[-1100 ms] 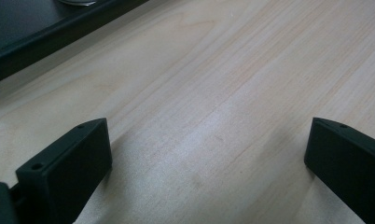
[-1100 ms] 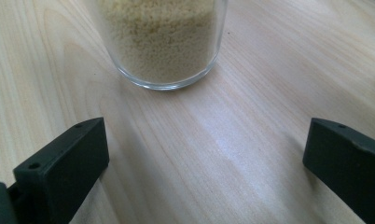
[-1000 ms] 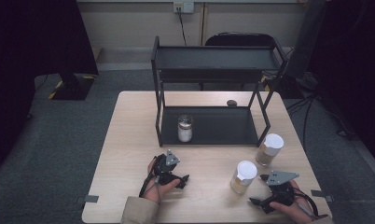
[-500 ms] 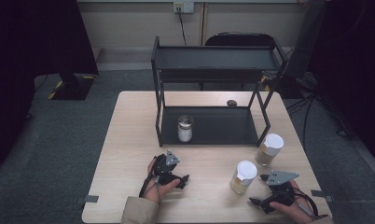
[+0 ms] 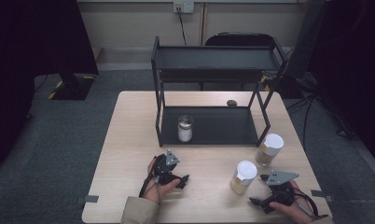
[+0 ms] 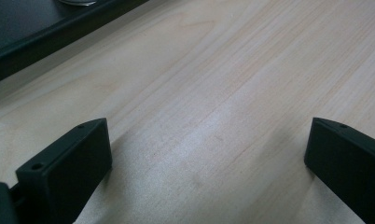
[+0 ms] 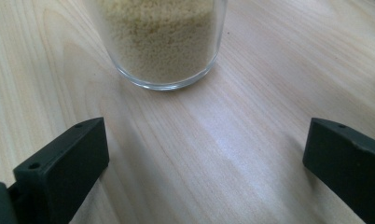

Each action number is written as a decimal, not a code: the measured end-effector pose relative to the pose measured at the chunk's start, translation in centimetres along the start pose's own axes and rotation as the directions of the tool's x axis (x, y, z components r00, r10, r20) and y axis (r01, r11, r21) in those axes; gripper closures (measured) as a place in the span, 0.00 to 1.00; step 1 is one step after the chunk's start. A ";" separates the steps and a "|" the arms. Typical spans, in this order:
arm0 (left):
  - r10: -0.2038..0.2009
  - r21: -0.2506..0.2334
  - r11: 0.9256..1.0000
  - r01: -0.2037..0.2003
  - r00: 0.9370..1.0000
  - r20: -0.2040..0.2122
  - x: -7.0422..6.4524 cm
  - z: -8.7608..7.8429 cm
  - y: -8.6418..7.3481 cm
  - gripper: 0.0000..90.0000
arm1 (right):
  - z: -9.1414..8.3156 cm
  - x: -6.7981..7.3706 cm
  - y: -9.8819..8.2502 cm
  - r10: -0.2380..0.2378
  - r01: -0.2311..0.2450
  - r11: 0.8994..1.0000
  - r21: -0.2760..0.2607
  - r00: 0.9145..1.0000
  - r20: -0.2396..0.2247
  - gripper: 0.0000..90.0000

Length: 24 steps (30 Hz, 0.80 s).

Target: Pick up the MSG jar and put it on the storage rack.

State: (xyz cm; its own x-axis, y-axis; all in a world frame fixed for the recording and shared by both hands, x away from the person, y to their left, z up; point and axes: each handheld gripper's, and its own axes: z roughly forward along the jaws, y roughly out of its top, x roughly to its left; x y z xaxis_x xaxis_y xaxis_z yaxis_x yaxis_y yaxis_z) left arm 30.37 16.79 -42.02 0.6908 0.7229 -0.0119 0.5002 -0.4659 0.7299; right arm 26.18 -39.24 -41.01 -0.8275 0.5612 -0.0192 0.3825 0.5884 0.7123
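On the rack's lower shelf [image 5: 223,126] one jar [image 5: 185,128] already stands; by my reckoning two white-lidded jars remain on the table [image 5: 129,140], the near jar [image 5: 243,177] and the far jar [image 5: 269,149]. My right gripper [image 5: 262,190] rests low, jaws wide apart and empty, facing the near one. My left gripper [image 5: 183,179] lies idle, jaws spread.

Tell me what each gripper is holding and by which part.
Nothing is held. The left gripper is open over bare table. The right gripper is open too, with a jar of grain just ahead, untouched.
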 end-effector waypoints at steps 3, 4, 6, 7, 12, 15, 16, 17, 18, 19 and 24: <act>0.000 0.000 1.000 0.000 1.000 0.000 0.0 0.0 0.0 0.00 | 0.0 0.0 0.0 0.000 0.000 1.000 0.000 1.000 0.000 0.00; 0.000 0.000 1.000 0.000 1.000 0.000 0.0 0.0 0.0 0.00 | 0.0 0.0 0.0 0.000 0.000 1.000 0.000 1.000 0.000 0.00; 0.000 0.000 1.000 0.000 1.000 0.000 0.0 0.0 0.0 0.00 | 0.0 0.0 0.0 0.000 0.000 1.000 0.000 1.000 0.000 0.00; 0.000 0.000 1.000 0.000 1.000 0.000 0.0 0.0 0.0 0.00 | 0.0 0.0 0.0 0.000 0.000 1.000 0.000 1.000 0.000 0.00; 0.000 0.000 1.000 0.000 1.000 0.000 0.0 0.0 0.0 0.00 | 0.0 0.0 0.0 0.001 -0.001 1.000 0.001 1.000 0.001 0.00; 0.000 0.000 1.000 0.000 1.000 0.000 0.0 0.0 0.0 0.00 | 0.0 0.1 0.0 0.003 -0.003 1.000 0.001 1.000 0.002 0.00; 0.000 0.000 1.000 0.000 1.000 0.000 0.0 0.0 0.0 0.00 | 0.0 0.1 0.0 0.003 -0.003 1.000 0.001 1.000 0.003 0.00; 0.000 0.000 1.000 0.000 1.000 0.000 0.0 0.0 0.0 0.00 | 0.0 0.1 0.0 0.003 -0.003 1.000 0.001 1.000 0.003 0.00; 0.000 0.000 1.000 0.000 1.000 0.000 0.0 0.0 0.0 0.00 | 0.0 0.1 0.0 0.004 -0.004 1.000 0.001 1.000 0.004 0.00; 0.000 0.000 1.000 0.000 1.000 0.000 0.0 0.0 0.0 0.00 | 0.0 0.1 0.0 0.004 -0.004 1.000 0.001 1.000 0.004 0.00; 0.000 0.000 1.000 0.000 1.000 0.000 0.0 0.0 0.0 0.00 | 0.0 0.2 0.1 0.008 -0.008 1.000 0.002 1.000 0.007 0.00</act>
State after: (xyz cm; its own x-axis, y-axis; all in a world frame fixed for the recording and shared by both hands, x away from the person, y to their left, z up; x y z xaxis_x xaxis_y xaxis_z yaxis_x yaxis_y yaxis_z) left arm 30.37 16.79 -42.01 0.6909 0.7229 -0.0120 0.5003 -0.4660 0.7298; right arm 26.08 -39.06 -40.98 -0.8215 0.5699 -0.0182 0.3900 0.5850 0.7111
